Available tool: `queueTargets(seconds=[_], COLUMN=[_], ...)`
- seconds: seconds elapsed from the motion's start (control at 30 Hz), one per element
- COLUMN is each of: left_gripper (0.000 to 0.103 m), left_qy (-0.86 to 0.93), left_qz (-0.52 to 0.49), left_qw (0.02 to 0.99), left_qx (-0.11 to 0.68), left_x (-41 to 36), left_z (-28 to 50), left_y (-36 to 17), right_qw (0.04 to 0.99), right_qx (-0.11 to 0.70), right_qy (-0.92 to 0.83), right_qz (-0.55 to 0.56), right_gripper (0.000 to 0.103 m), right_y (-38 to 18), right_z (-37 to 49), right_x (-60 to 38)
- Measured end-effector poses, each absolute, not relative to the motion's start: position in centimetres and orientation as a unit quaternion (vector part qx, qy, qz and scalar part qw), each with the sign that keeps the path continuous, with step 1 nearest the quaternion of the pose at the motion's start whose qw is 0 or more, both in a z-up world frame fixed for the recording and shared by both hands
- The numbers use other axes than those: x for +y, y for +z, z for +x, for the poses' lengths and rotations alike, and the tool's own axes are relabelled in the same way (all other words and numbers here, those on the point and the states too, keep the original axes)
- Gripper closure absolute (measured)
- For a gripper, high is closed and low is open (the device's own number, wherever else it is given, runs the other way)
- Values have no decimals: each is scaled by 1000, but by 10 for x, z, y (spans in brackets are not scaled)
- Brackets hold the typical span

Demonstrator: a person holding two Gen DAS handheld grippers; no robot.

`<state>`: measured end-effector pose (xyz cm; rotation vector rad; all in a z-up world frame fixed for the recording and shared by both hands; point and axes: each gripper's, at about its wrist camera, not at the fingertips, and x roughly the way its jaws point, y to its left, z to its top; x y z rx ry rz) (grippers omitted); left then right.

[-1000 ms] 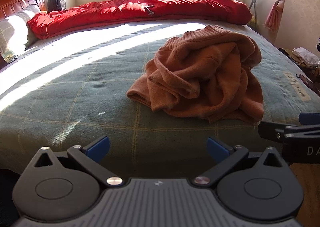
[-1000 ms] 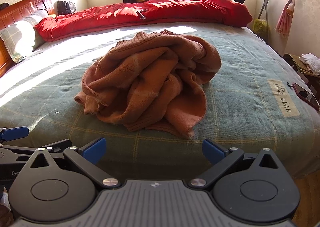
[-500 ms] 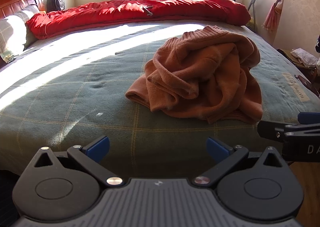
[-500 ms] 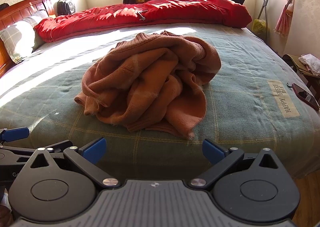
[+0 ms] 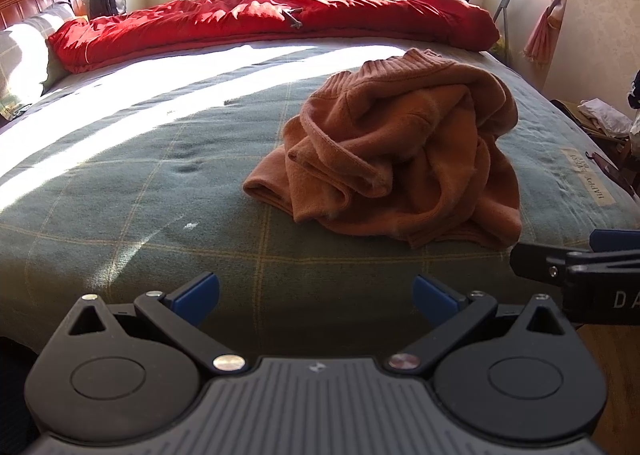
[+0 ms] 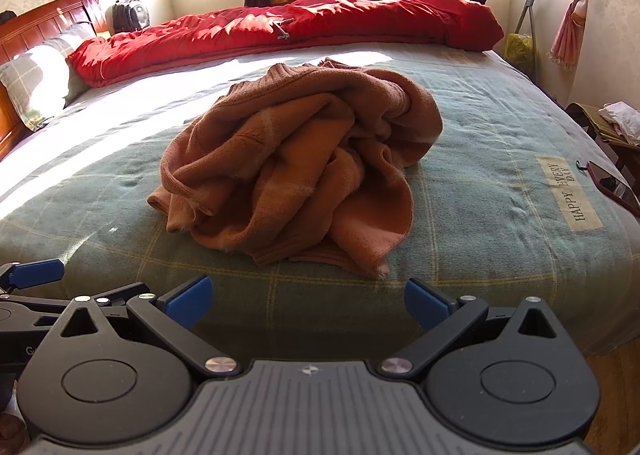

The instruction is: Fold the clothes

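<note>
Sunlit bedroom; green checked bedspread [image 5: 160, 183] covers the bed, wide bare stretch to the left of the heap, narrower strip to the right up to the label [image 6: 568, 191]. Red quilt [image 5: 260, 23] lies along the far edge, pillow [image 6: 36, 87] far left. Orange sweater [image 6: 304, 171] sits crumpled right of centre, hem near the near edge. Left gripper [image 5: 316, 295] and right gripper [image 6: 308, 295] held level, side by side, short of the bed edge, tongs spread, empty, clear of the sweater.
</note>
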<state>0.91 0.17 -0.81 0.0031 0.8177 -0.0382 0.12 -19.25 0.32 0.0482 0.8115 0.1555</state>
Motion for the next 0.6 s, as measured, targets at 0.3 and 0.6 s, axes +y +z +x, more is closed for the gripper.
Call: queueTargets(seconds=[0.3,0.6], left_gripper=[0,0], left_qy=[-17,-16], left_qz=[2,3], left_qw=[916,915], left_qx=[401,403], left_x=[1,1], left_z=[12,16], left_y=[-11,-13], right_qw=[913,912], right_qx=[400,403], right_qy=[73,76], right_qz=[28,26], right_gripper=[0,0], right_y=[1,-2], right_z=[2,7], right_x=[-194,-195])
